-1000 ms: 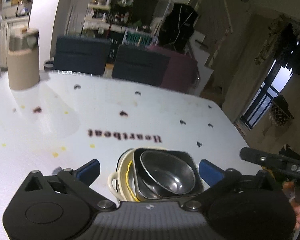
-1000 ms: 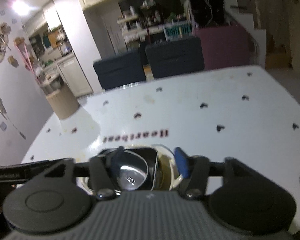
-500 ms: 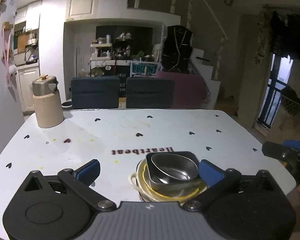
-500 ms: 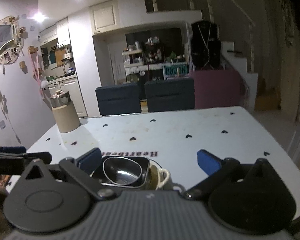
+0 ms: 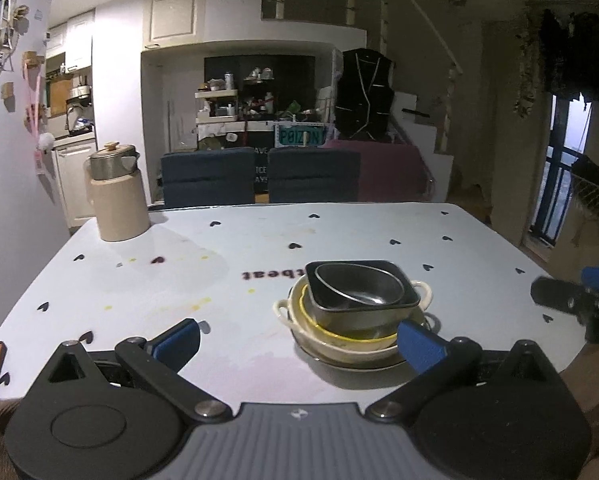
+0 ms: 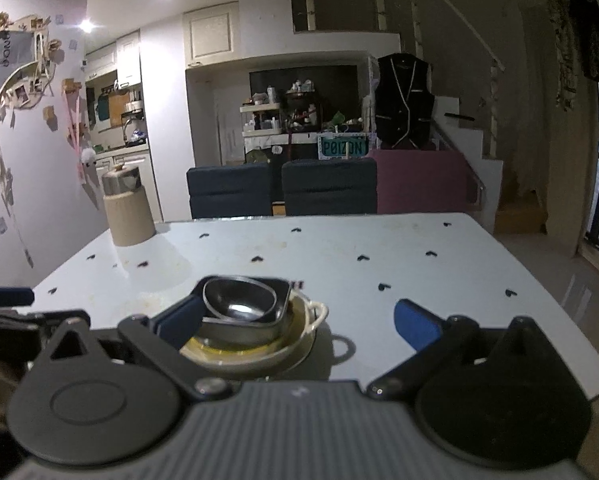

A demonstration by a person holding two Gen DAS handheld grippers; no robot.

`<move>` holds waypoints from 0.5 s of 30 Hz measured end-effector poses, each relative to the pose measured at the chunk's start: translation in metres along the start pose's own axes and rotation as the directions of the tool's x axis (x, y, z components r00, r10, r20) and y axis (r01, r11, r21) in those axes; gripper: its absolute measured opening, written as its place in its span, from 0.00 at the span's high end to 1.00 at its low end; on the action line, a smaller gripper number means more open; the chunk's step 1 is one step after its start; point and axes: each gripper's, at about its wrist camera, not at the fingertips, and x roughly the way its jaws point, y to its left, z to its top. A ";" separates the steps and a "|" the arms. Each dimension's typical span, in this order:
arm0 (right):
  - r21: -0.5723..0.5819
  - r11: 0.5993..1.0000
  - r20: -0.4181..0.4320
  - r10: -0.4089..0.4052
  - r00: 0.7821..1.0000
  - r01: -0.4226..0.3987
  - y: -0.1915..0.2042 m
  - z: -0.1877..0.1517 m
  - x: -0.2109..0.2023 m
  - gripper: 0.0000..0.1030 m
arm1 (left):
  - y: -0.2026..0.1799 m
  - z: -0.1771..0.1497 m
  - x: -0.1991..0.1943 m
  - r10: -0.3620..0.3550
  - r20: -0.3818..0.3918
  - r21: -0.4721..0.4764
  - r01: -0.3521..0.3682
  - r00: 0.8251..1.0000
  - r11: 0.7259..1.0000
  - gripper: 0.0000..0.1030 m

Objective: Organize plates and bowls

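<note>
Steel bowl (image 5: 359, 290) nested in a dark square dish (image 5: 407, 298) atop a cream two-handled bowl (image 5: 339, 350) on the table (image 5: 379, 236), just ahead of the left gripper's (image 5: 298, 340) right finger (image 5: 419, 346) and the right gripper's (image 6: 297, 326) left finger (image 6: 181, 324), both grippers spread wide, holding nothing.

I'm in a lived-in home, at the dining end of an open room. My white counter (image 5: 339, 236) is printed with little hearts; two dark blue chairs (image 5: 259, 176) stand at its far side. Far left is a kitchen nook with a sink and cabinets (image 5: 75, 120). A cluttered shelf (image 6: 283, 120) sits beyond, a staircase (image 6: 459, 128) climbs on the right.
</note>
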 end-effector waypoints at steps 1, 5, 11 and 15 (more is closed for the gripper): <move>-0.004 1.000 -0.005 -0.003 1.000 0.003 0.000 -0.003 -0.002 0.00 | 0.000 -0.002 -0.001 0.002 0.003 0.004 -0.002 1.000 1.000 0.00; -0.018 1.000 0.001 -0.024 1.000 0.024 -0.001 -0.012 -0.006 0.00 | 0.001 -0.010 -0.004 -0.008 0.017 0.014 0.008 1.000 1.000 0.00; -0.048 0.998 0.014 -0.041 0.999 0.041 0.000 -0.023 -0.008 0.00 | 0.004 -0.018 0.000 0.009 0.017 0.010 -0.009 1.000 1.000 0.00; -0.060 0.997 0.024 -0.050 0.998 0.051 0.000 -0.024 -0.007 0.00 | 0.004 -0.023 0.002 0.006 0.009 0.009 -0.006 1.000 1.000 0.00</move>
